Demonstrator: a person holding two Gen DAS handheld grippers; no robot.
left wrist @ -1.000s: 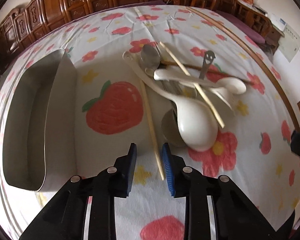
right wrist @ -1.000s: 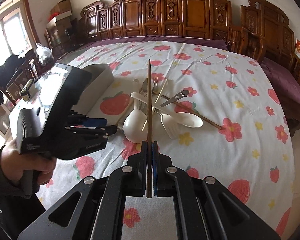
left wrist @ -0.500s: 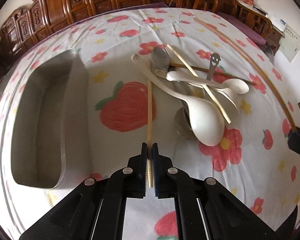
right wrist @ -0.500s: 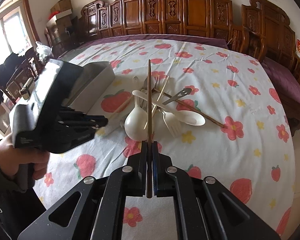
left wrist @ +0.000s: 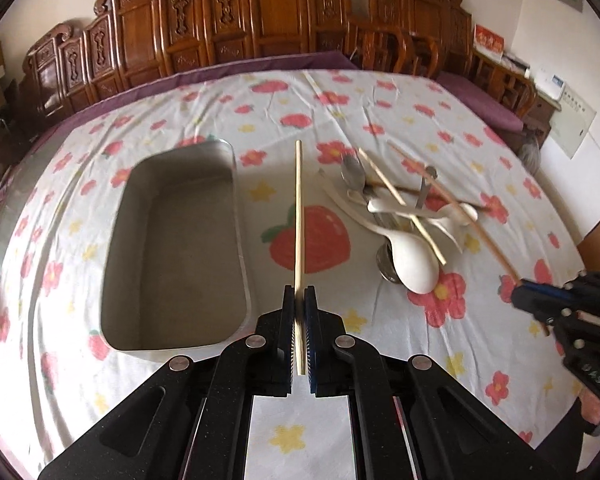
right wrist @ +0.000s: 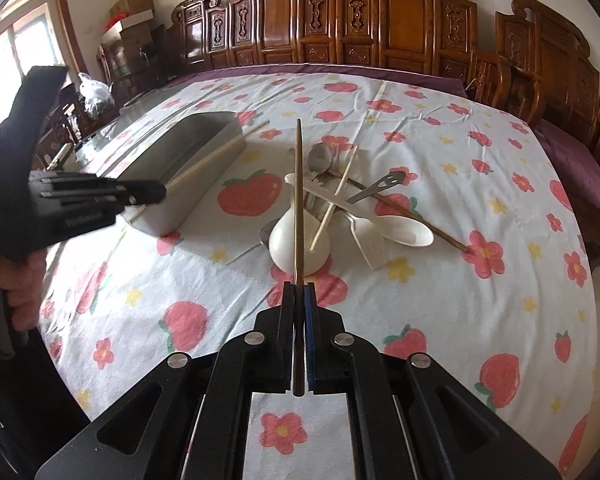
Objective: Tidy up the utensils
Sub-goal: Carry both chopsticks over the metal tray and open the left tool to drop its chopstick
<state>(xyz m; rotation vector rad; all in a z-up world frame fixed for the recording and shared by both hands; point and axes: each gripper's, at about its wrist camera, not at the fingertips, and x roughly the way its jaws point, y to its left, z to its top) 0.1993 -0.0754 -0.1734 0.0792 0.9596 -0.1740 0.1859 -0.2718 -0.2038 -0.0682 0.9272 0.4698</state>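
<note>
We see pale chopstick (left wrist: 298,216) clamped, raised above tablecloth beside empty steel tray (left wrist: 172,248) near left edge. Dark chopstick (right wrist: 299,200) likewise held aloft. Remaining spoons, fork, chopsticks heap (right wrist: 340,216) crisscrossed mid-cloth.

Soft daylight from the window (right wrist: 24,52) left of the tablecloth (right wrist: 420,152) lights both fisheye views evenly, with faint shadows, mild glare on that cloth, curved dark corners, and motion blur along the left view's edges.
</note>
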